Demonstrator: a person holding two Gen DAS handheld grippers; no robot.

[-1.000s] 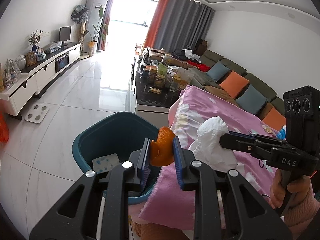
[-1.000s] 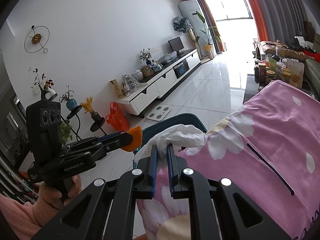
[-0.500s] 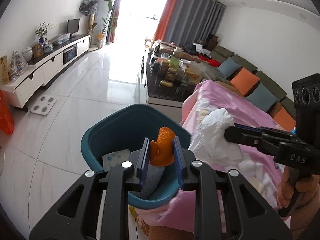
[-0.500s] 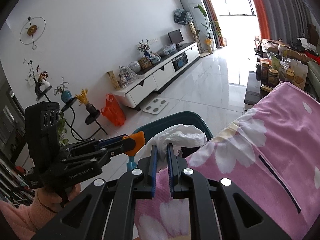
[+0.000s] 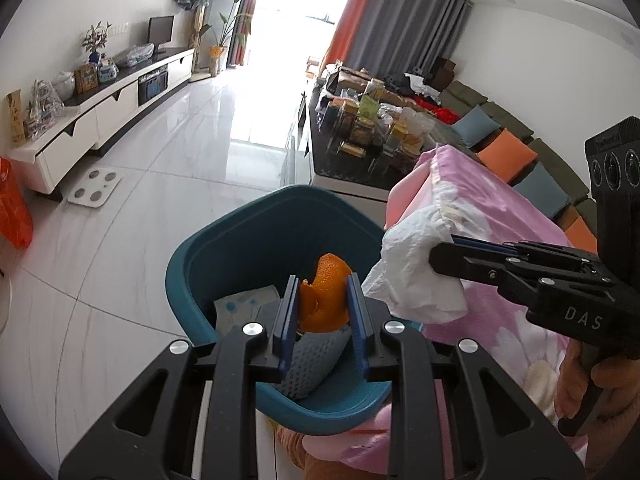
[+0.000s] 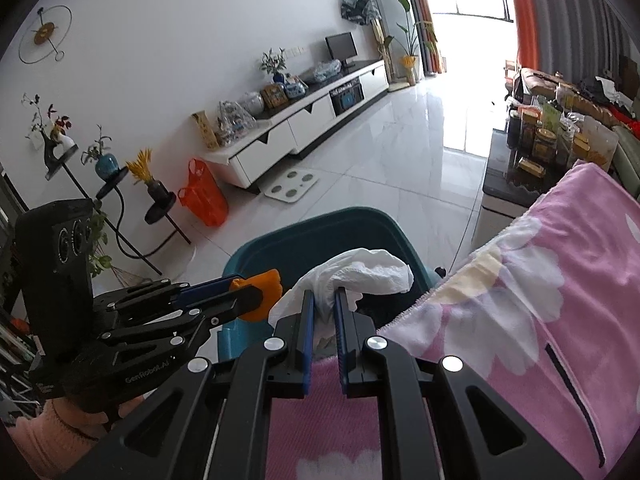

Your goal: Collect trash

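Nearly there: both grippers carry trash at the teal bin (image 5: 188, 268).
Left gripper (image 5: 323, 312) clamps orange peel (image 5: 324, 296) above it; right gripper (image 6: 323, 316), pinching crumpled tissue (image 6: 360, 272), risks dropping it on the pink blanket (image 6: 540, 300).

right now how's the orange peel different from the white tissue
The orange peel is bright orange, stiff and curled; the white tissue is limp, crumpled and looks bulkier. The left gripper clamps the peel; the right gripper pinches the tissue. Both hang over the teal bin.

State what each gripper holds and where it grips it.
Left gripper: orange peel, pinched at its lower part. Right gripper: crumpled white tissue, pinched at its near end.
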